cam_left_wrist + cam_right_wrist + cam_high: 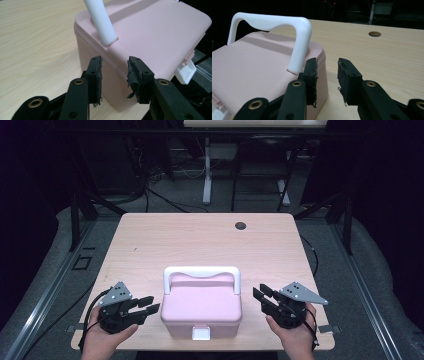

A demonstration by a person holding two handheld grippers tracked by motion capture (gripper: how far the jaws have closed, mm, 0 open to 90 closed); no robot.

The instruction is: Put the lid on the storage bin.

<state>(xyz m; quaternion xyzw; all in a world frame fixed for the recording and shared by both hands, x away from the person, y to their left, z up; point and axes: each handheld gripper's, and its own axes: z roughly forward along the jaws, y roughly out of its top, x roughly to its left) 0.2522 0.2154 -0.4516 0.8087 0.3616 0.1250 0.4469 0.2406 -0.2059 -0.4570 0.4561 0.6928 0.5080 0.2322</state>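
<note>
I am holding both grippers open beside the pink box (201,312), sitting at the table's (200,240) near edge: left gripper (151,305), right gripper (260,296). Its white latch (201,334) is apparently fastened.

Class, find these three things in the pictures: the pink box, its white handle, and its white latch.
pink box (202,304): high view, middle of the lid.
white handle (269,22): right gripper view, top bar of the handle.
white latch (201,333): high view, front face of the clasp.
</note>
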